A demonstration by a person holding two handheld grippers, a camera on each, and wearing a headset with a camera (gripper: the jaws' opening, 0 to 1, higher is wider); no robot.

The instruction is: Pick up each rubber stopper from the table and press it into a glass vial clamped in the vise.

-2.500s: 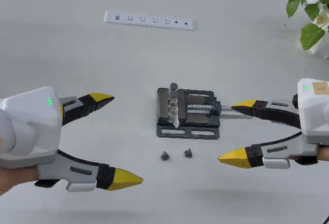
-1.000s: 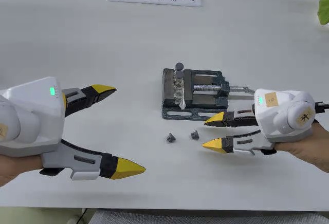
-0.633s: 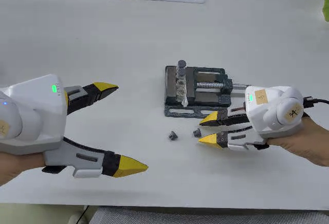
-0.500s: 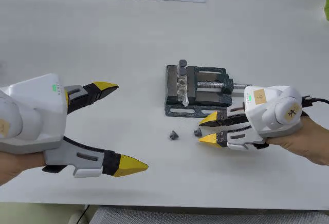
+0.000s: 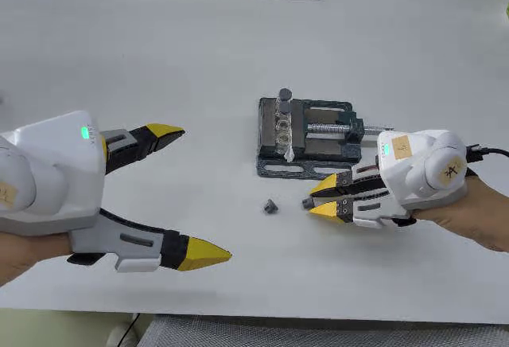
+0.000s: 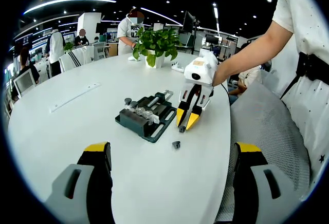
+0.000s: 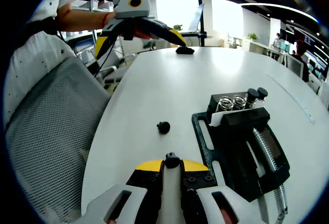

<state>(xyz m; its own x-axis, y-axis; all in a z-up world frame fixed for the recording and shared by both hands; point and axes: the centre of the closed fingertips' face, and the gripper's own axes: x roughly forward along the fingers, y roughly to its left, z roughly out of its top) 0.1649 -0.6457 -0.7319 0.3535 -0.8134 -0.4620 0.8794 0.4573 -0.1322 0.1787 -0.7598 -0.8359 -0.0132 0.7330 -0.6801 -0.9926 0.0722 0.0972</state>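
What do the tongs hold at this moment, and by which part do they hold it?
The right tongs are shut on one rubber stopper, pinched by its sides between the yellow tips. The left tongs are open and hold nothing.

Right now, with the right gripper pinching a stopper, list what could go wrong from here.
1. The right gripper holds the stopper only at its very tips, so it may slip or twist out during the lift or press.
2. The open vials sit packed beside capped vials in the vise; an off-centre press could strike a neighbour or a glass rim.
3. The loose stopper lies close by and could get knocked.
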